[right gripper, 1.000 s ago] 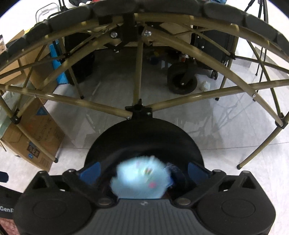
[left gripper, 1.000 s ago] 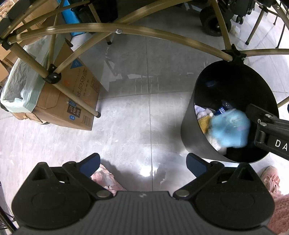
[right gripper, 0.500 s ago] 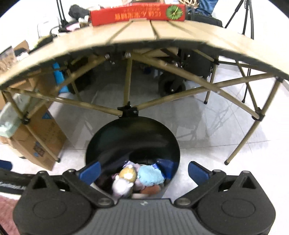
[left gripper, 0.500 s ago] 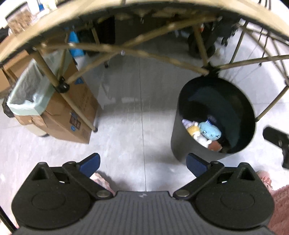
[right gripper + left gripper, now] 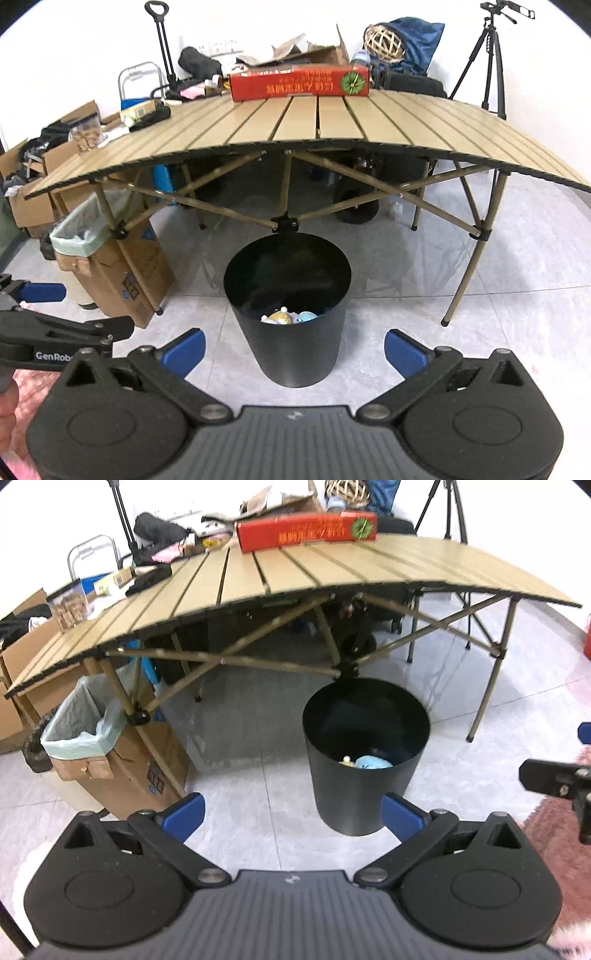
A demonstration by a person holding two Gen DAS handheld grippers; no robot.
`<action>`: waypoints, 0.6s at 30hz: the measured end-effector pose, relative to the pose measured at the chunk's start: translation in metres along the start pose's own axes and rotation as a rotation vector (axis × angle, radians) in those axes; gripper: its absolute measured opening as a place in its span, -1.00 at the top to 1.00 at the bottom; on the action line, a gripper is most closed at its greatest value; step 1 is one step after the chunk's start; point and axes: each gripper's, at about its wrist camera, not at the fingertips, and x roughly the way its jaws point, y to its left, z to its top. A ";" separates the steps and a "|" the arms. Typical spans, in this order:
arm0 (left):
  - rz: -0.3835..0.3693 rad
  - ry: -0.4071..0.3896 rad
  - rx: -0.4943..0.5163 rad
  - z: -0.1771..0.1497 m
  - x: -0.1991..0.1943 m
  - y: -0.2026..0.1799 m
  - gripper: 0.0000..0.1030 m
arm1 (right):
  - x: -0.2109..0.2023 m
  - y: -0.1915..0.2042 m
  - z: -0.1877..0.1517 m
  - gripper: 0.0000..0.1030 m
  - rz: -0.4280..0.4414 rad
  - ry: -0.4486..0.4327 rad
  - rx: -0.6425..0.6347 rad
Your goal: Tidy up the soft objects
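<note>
text: "GenRob", cut off | on: left tongs [image 5: 42, 291] | red box [image 5: 299, 82] print: upside down, unreadable

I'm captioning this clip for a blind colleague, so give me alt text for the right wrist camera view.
A round black plastic bin stands on the grey tiled floor before a tan slatted folding table, with small plush toys in its bottom. The open, empty right gripper frames it from below. A bag-lined cardboard box stands left, and a long red box lies on the table.

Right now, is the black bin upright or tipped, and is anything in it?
Upright. The black bin stands on the floor, mouth up, with soft toys low inside, well below the rim.
</note>
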 end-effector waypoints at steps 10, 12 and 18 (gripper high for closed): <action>-0.007 -0.070 0.014 -0.009 -0.036 -0.003 -1.00 | -0.031 0.005 -0.013 -1.00 0.022 -0.047 -0.003; -0.010 -0.073 0.015 -0.010 -0.038 -0.004 -1.00 | -0.033 0.004 -0.013 -1.00 0.021 -0.057 -0.002; -0.013 -0.084 0.021 -0.011 -0.042 -0.004 -1.00 | -0.038 0.003 -0.014 -1.00 0.017 -0.071 0.003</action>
